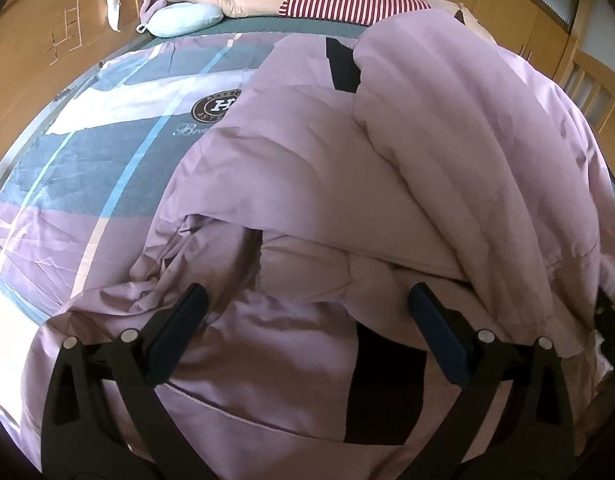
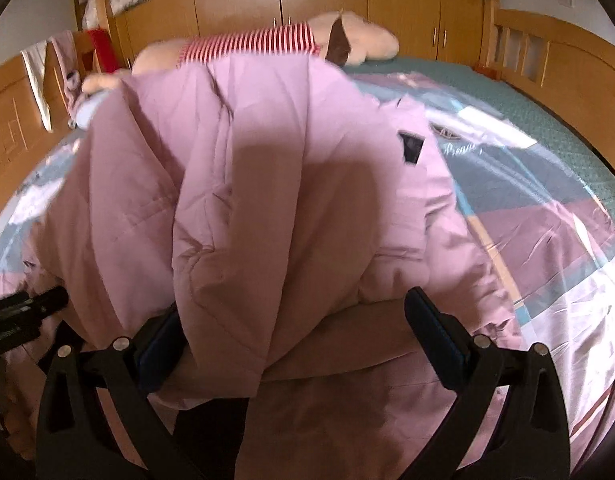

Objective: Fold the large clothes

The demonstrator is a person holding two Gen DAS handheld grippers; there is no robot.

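Wooden cupboards ring the bed point(image 1: 63, 168), where a pink padded coat point(image 1: 307, 184) lies partly folded, one thick panel turned over its middle; the rest seems unfolded. It sits right under both tools: the left hand-held gripper point(image 1: 307, 304) gapes released above it, and the right hand-held gripper point(image 2: 295, 320) likewise spreads wide around a fold.

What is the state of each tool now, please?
Left tool: open, above the pink jacket, holding nothing.
Right tool: open, jacket fabric lying between its fingers, not clamped.
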